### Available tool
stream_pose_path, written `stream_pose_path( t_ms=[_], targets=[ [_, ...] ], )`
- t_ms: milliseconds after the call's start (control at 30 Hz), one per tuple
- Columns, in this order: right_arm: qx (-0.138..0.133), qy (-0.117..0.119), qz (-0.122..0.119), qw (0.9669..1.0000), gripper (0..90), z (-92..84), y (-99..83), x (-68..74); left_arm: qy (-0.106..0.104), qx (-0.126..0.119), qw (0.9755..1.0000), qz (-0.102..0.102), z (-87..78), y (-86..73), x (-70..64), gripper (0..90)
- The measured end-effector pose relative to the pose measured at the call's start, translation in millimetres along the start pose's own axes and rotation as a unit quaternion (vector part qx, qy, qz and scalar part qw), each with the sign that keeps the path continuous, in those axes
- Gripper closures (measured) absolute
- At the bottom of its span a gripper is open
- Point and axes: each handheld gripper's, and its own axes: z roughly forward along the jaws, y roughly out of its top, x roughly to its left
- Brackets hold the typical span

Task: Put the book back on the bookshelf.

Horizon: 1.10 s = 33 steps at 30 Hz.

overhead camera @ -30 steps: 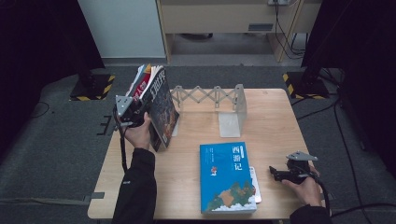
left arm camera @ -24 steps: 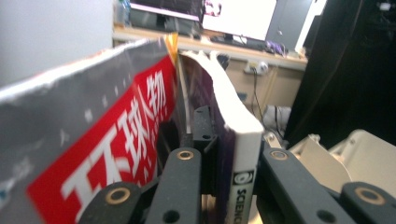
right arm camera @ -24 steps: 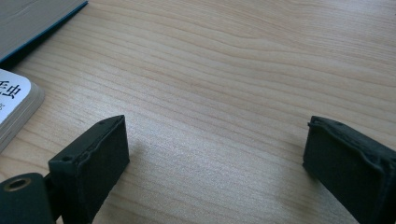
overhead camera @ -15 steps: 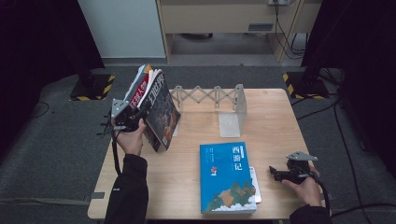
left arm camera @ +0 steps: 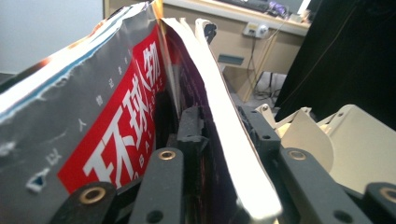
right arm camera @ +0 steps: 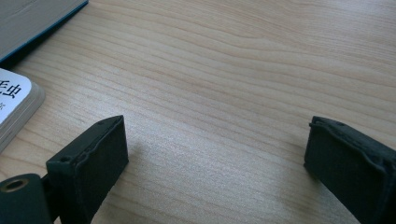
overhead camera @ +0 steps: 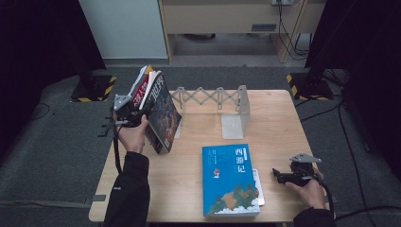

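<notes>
Standing the dark book at the left end of the rack

Leaning at the far left of the worktop (overhead camera: pixel 198 189), a small group of books sits against the left end of the extendable metal rack (overhead camera: pixel 213 97), whose zigzag bar runs across the far side to a plate-like bookend (overhead camera: pixel 239 113) at the right. The outermost of them, the dark book (overhead camera: pixel 163 111), tilts with its top toward the left and its long axis running up and away from the person. The left gripper (overhead camera: pixel 126 113) is right on it, so this hand is by far the nearer. In the left gripper view the dark book (left arm camera: pixel 219 135) lies between the jaws, page edge up, with the red-titled magazine (left arm camera: pixel 116 140) just beside it. The jaws have just been opening and look slackened around the book; the pads do not seem to press.

Open room lies to the right, between the leaning books and the bookend. The left worktop edge is close under the hand.

The right gripper (overhead camera: pixel 283 176) rests near the right front corner with jaws spread wide and nothing between them, just beside the blue book (overhead camera: pixel 229 179) lying flat over a smaller white book (right arm camera: pixel 11 105).
</notes>
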Motion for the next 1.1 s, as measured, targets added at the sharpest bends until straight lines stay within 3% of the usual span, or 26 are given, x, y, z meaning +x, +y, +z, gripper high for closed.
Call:
stream_pose_path(
  t_ms=[67,133,433,667,833,1100],
  targets=[
    [0.000,0.000,0.000,1.0000,6.3,0.0,0.0,0.1,0.013,0.005,0.9998,0.010,1.3,1.5,-4.0,80.2],
    [0.000,0.000,0.000,1.0000,6.3,0.0,0.0,0.1,0.016,0.006,0.9997,0.015,1.9,2.0,-5.9,81.7],
    [0.001,0.001,-0.004,1.0000,5.8,0.2,0.2,-0.4,0.014,-0.023,0.9996,0.007,9.9,-0.8,-12.7,82.2],
    [0.001,0.001,-0.004,1.0000,5.7,0.2,0.2,-0.4,0.036,-0.034,0.9988,0.007,23.6,3.1,-13.0,82.3],
    [0.001,0.002,-0.005,1.0000,5.3,0.4,0.3,-0.3,0.063,-0.047,0.9967,0.021,24.5,0.4,-10.9,82.3],
    [0.002,0.002,-0.007,1.0000,5.2,0.5,0.4,-0.5,0.074,-0.062,0.9949,0.031,23.8,-3.0,-6.9,82.1]
  ],
)
